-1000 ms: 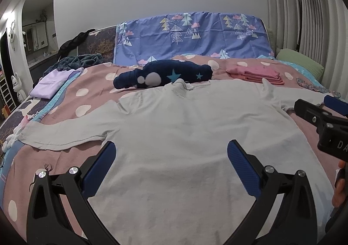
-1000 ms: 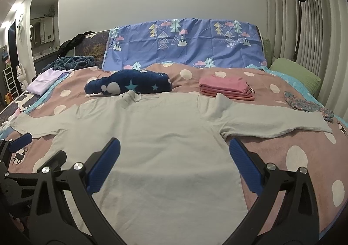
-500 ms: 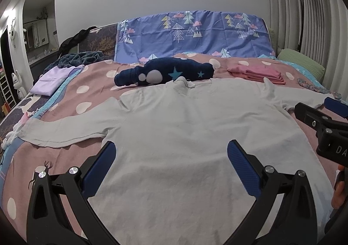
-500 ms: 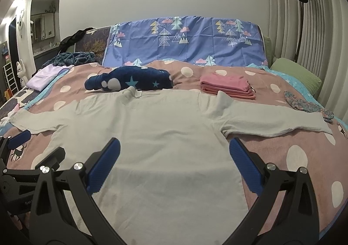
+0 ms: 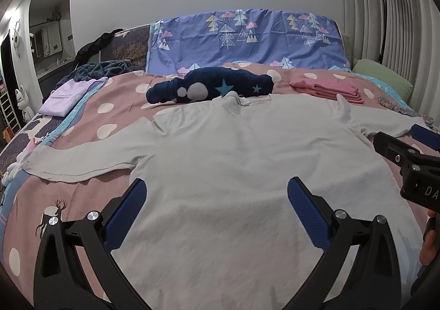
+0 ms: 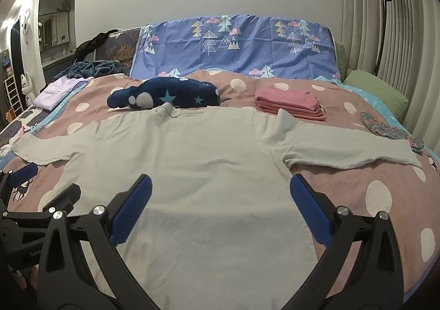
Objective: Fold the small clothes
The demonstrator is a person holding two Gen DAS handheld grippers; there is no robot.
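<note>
Bedroom setup, with a big bed (image 5: pixel 90 106) under a pink polka-dot cover doing the job of the work surface, a blue sheet with little trees and clouds (image 5: pixel 247 37) draped over the headboard behind it. No baskets or boxes anywhere I can see, everything just lies straight on the cover.

Going left to right: a folded lilac garment (image 5: pixel 68 95) sits near the left edge with a dark teal blanket (image 5: pixel 99 69) bunched behind it. Next is a navy fleece piece with stars and white dots (image 6: pixel 165 95), just beyond the collar of the main item. That main item is a pale grey long-sleeve shirt (image 6: pixel 203 172), spread flat in the middle of the bed, collar pointing toward the headboard and hem toward the person. Its body runs front to back, while the sleeves stretch straight out sideways, so the widest line goes across the bed. Right of the collar is a neat stack of folded pink clothes (image 6: pixel 288 103), then a small floral fabric piece (image 6: pixel 390 131) near the right sleeve cuff, and a green pillow (image 6: pixel 376 89) at the far right.

Left gripper (image 5: pixel 217 211) hangs over the lower left part of the shirt, fingers spread wide with nothing between them. Right gripper (image 6: pixel 220 208) hovers over the lower right part, fingers likewise spread and empty.
</note>
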